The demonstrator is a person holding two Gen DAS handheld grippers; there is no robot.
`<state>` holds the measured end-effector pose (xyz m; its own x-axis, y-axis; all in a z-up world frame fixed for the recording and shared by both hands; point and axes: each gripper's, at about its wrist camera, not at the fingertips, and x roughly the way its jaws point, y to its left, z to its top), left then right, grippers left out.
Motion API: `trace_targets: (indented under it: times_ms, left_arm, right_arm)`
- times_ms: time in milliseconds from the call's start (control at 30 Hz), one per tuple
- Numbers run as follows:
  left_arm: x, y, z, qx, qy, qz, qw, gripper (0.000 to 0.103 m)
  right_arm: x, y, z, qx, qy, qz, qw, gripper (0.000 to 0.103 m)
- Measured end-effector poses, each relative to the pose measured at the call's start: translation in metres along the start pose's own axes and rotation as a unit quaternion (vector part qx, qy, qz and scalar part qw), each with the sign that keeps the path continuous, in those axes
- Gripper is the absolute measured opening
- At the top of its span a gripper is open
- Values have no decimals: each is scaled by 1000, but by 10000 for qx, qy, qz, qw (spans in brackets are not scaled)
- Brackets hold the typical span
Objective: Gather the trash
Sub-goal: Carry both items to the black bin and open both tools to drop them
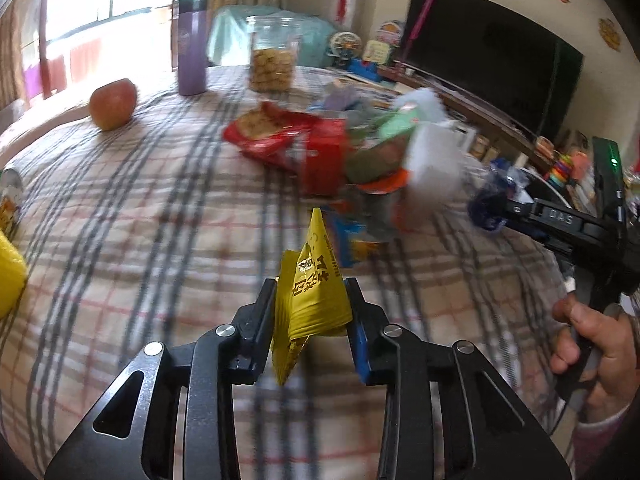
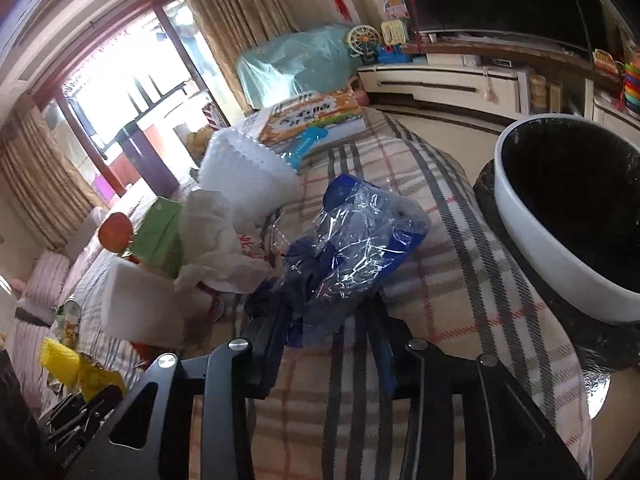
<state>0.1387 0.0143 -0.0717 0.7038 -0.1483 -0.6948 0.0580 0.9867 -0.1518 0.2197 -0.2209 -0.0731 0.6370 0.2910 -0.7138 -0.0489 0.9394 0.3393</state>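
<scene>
My left gripper [image 1: 311, 286] is shut on a crumpled yellow wrapper [image 1: 320, 248] above the checked tablecloth [image 1: 140, 240]. Beyond it lies a pile of trash: a red packet [image 1: 280, 136], a green box [image 1: 384, 140] and white tissue [image 1: 436, 160]. At the right edge a person's hand [image 1: 592, 344] holds my right gripper [image 1: 496, 210]. In the right wrist view that right gripper [image 2: 324, 308] is shut on a crumpled clear and blue plastic wrapper [image 2: 360, 232]. A white-rimmed bin with a black liner [image 2: 532, 232] stands right of it, beside the table's edge. The left gripper [image 2: 92, 396] shows at lower left with the yellow wrapper [image 2: 96, 376].
An apple [image 1: 112, 104], a purple flask [image 1: 192, 48] and a jar of biscuits [image 1: 272, 56] stand at the table's far side. An orange box [image 2: 312, 116] and white foam [image 2: 240, 176] lie behind the pile. A television [image 1: 492, 68] and a low cabinet [image 2: 440, 84] line the wall.
</scene>
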Motion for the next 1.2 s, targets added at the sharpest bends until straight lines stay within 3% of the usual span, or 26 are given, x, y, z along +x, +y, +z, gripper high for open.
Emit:
trace_targets:
  times_ms: [467,1200]
  left_arm:
    - [-3,-88,2,746,109,-874,9933,31]
    - [38,-179,41,1183,276,-1383,9829,31]
  right_arm:
    - [-57,-37,-7,88,-176,0,9998,37]
    - [-102,-97,4,386,-357,-258,9983,37]
